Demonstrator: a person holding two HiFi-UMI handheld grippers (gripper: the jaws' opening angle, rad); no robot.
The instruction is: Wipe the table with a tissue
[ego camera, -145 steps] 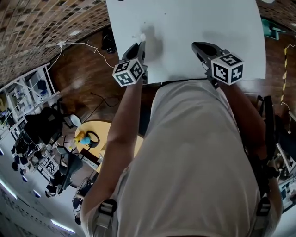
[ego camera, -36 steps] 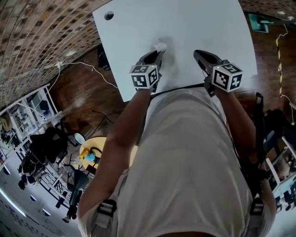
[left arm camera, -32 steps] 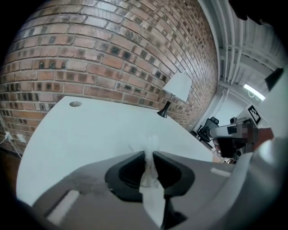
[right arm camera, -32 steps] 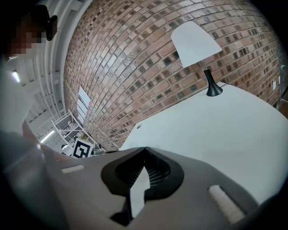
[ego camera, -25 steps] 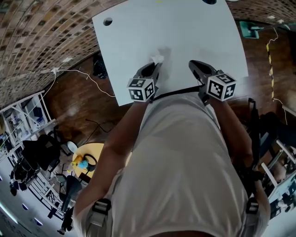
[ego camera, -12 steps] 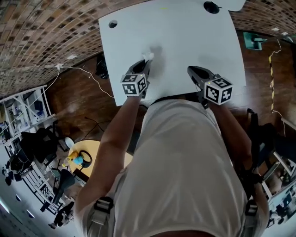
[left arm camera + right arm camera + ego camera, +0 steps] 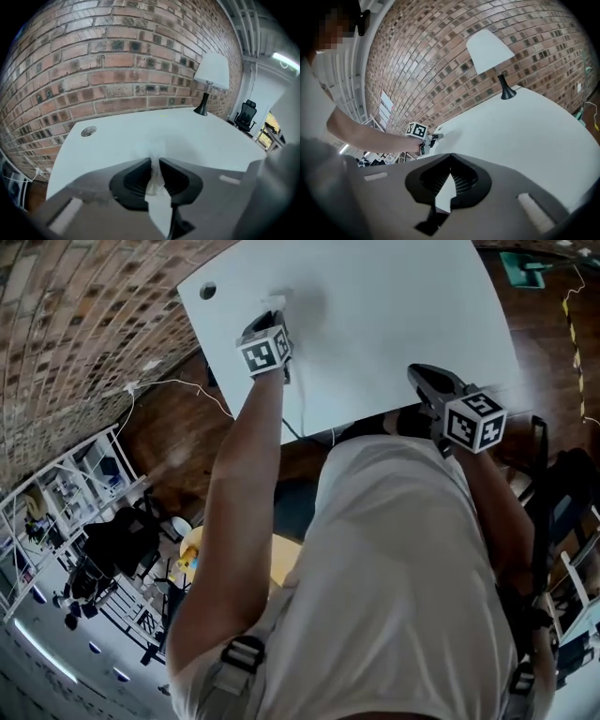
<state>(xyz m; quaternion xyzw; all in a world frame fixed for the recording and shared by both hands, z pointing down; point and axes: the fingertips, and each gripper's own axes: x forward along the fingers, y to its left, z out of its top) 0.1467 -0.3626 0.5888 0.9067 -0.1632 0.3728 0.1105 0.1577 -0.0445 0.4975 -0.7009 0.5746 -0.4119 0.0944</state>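
Sweeping from the near edge to the far-left corner of the surface [image 7: 394, 306], my left gripper [image 7: 276, 306] drags the tissue [image 7: 159, 206] pinched in its jaws over unwiped ground beside the cable hole [image 7: 207, 291]. My right gripper [image 7: 422, 373] hovers near right, jaws pressed together, empty.

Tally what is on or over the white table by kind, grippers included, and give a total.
hand-held grippers: 2, the left hand-held gripper and the right hand-held gripper
tissue: 1
lamp: 1
cable grommet: 1
total: 5
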